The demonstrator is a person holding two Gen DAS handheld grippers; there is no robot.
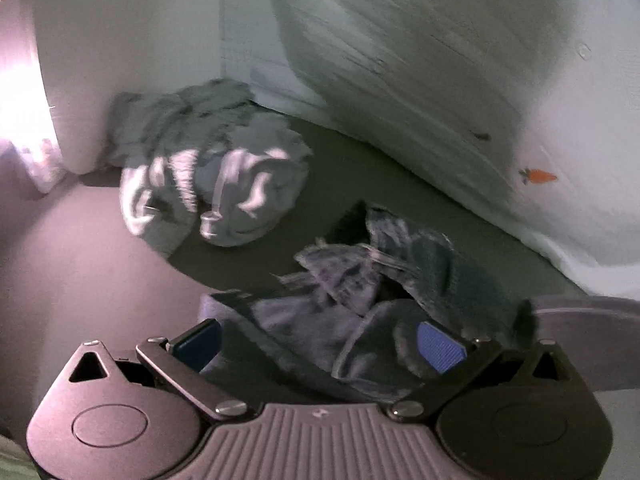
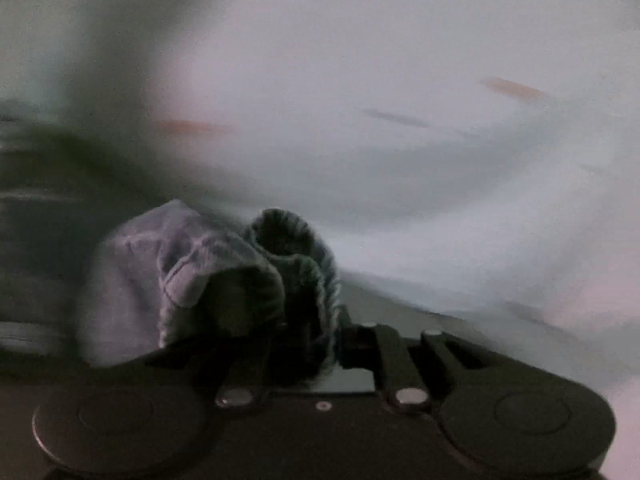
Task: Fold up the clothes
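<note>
In the left wrist view a crumpled dark blue-grey garment (image 1: 360, 280) lies on a dark surface (image 1: 328, 160). My left gripper (image 1: 320, 346) stands open over its near end, the blue pads (image 1: 440, 346) wide apart with cloth lying loose between them. In the right wrist view, which is blurred by motion, my right gripper (image 2: 308, 344) is shut on a bunched fold of the same kind of blue-grey garment (image 2: 192, 272), which bulges up to the left of the fingers. The fingertips are hidden by the cloth.
A rumpled pile of grey and white clothes (image 1: 216, 176) sits at the back left by a white wall (image 1: 120, 40). White bedding with small orange carrot prints (image 1: 460, 80) rises along the right side and fills the right wrist view as white bedding (image 2: 360, 120).
</note>
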